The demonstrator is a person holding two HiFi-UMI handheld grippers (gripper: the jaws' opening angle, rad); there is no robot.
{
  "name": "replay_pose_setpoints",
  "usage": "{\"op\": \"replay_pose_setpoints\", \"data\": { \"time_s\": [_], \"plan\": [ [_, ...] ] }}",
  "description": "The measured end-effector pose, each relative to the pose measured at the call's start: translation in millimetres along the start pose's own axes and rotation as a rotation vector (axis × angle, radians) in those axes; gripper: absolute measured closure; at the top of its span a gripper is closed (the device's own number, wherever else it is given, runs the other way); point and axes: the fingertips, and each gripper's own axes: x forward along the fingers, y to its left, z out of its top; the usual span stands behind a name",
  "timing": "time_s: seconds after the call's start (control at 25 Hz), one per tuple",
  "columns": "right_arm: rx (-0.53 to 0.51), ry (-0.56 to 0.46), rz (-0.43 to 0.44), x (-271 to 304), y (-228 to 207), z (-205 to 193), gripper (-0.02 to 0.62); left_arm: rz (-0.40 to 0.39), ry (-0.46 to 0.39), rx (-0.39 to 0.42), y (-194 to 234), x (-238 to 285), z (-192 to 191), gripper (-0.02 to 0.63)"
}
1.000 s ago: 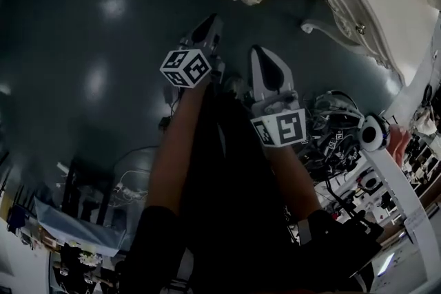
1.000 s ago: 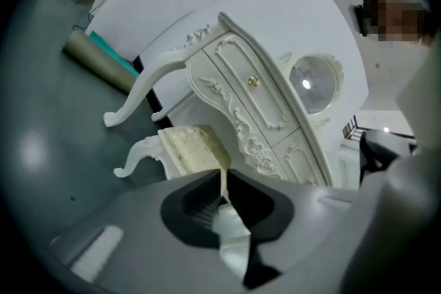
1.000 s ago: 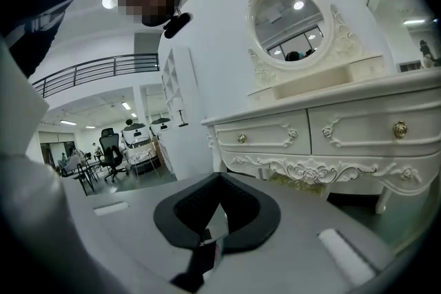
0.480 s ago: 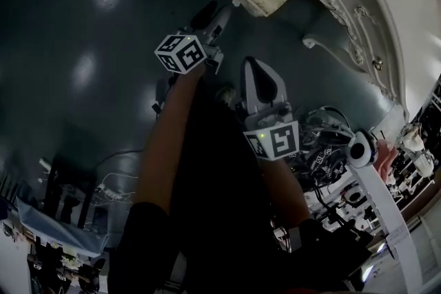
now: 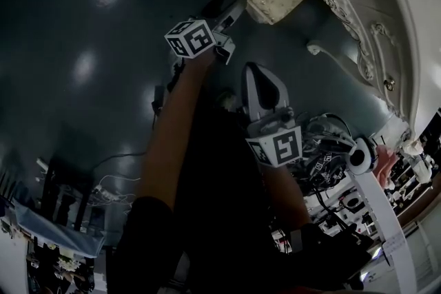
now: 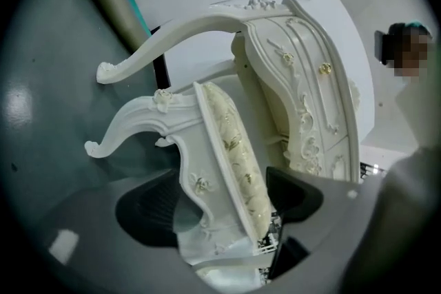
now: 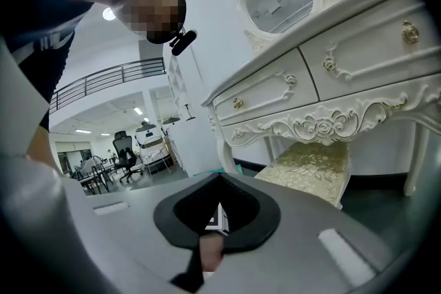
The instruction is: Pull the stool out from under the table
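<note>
Left gripper view, left gripper (image 6: 220, 189) jaws just opened, stool (image 6: 231, 138) between, seemingly untouched, right gripper (image 7: 219, 196) closed, empty.

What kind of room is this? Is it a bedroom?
Probably not a bedroom, more a big workshop or lab hall. The white dressing table and its stool stand on a bare shiny floor, with office chairs behind and cables nearby.

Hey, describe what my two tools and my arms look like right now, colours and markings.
Both the left tool and right tool have smooth grey bodies with black padding inside the jaws. Each carries a white cube printed with black square markers. The forearms are bare below dark sleeves.
</note>
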Motion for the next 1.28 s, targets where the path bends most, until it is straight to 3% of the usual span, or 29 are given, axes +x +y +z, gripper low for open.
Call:
{"op": "replay_pose_setpoints", "data": {
  "time_s": [0.12, 0.24, 0.4, 0.6, 1.0, 1.28],
  "plan": [
    [-0.004, -0.007, 0.011, 0.5, -3.3, 0.0, 0.597, 0.016, -0.002, -0.018, 9.3, 8.8, -1.7, 0.178],
    [0.004, -0.001, 0.01, 1.2, -8.5, -2.8, 0.597, 0.002, 0.001, -0.038, 13.7, 15.2, -1.7, 0.172],
    [-0.014, -0.006, 0.032, 0.6, -7.9, -5.1, 0.597, -0.056, -0.013, -0.056, 9.3, 20.3, 0.1, 0.166],
    [-0.055, -0.004, 0.078, 1.9, 1.9, -10.4, 0.597, -0.145, -0.052, -0.098, 1.1, 32.3, 9.0, 0.108],
    [-0.024, 0.018, 0.065, -2.5, 1.3, -16.7, 0.597, -0.139, -0.048, -0.2, 6.5, 53.4, 7.9, 0.083],
    [-0.006, 0.021, 0.045, -3.6, 2.0, -15.9, 0.596, -0.143, -0.017, -0.184, 5.9, 46.9, 11.2, 0.097]
  ]
}}
